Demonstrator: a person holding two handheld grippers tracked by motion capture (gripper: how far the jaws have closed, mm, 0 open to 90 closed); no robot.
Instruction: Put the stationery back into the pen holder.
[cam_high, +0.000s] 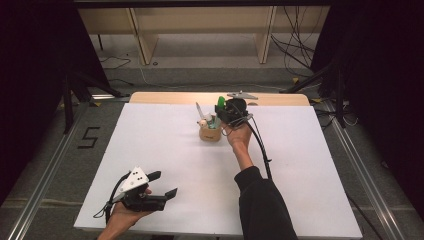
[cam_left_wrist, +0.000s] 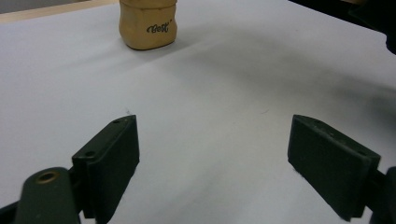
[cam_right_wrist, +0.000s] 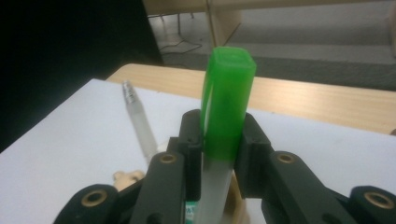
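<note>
A tan pen holder (cam_high: 210, 133) marked with dark lettering stands at the back middle of the white table sheet (cam_high: 165, 145); it also appears far ahead in the left gripper view as the tan holder (cam_left_wrist: 148, 25). My right gripper (cam_high: 221, 113) hovers just over it, shut on a marker with a green cap (cam_right_wrist: 229, 102) and a pale body, held upright; the green cap (cam_high: 220, 101) sticks up above the jaws. A clear pen with a silver tip (cam_right_wrist: 137, 119) leans out of the holder. My left gripper (cam_high: 164, 184) rests low near the front left, open, nothing between its pads (cam_left_wrist: 112, 154).
A strip of wooden tabletop (cam_high: 190, 97) shows behind the white sheet. Pale wooden shelving (cam_high: 200, 30) and loose cables (cam_high: 295, 45) stand on the floor beyond. A metal rail (cam_high: 45, 185) runs along the left side, with a tripod (cam_high: 67, 100) near it.
</note>
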